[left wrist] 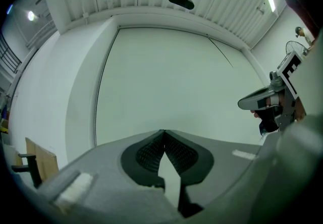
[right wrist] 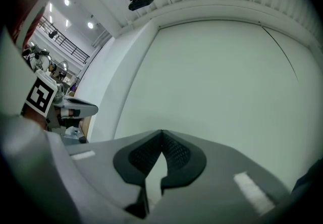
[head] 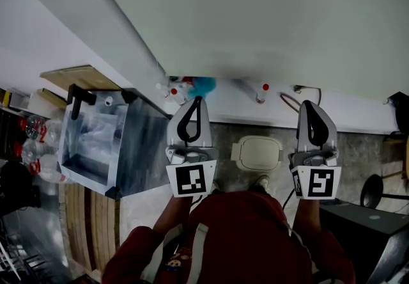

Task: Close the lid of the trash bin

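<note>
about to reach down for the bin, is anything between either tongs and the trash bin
Nothing visible does. In the head view the trash bin sits on the floor between the left tongs and the right tongs, both shut and empty.

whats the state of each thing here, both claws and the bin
left claw: shut, nothing between the jaws
right claw: shut, nothing between the jaws
trash bin: upright, lid looks closed from above, neither claw touching it
</note>
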`<state>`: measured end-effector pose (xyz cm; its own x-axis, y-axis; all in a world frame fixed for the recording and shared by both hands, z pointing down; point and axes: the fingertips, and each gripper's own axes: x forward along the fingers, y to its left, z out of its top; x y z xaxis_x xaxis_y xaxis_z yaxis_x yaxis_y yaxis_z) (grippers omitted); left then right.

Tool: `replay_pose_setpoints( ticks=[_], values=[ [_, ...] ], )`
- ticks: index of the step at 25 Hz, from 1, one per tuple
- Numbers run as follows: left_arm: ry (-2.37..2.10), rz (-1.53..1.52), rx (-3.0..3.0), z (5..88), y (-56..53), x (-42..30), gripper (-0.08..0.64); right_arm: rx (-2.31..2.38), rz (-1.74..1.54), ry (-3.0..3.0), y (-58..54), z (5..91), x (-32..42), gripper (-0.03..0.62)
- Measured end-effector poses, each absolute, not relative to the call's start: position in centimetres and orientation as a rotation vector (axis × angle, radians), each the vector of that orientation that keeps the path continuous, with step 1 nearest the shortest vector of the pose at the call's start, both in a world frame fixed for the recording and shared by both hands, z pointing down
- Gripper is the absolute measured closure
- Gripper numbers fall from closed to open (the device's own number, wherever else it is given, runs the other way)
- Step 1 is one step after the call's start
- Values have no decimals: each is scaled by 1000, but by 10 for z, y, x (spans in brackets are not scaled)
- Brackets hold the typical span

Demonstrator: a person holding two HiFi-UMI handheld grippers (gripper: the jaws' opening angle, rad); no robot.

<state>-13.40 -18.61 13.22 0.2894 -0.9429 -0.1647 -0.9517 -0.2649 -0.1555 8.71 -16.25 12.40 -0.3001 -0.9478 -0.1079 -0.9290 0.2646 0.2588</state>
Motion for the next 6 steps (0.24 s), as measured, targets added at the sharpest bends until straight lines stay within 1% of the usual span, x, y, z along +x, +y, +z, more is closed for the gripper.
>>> replay_pose_setpoints(
  ticks=[6],
  values=[
    [1745, 58, -2337, 134, -186, -133, 555, 1806, -419, -2443, -164, 129, 84, 592]
  ],
)
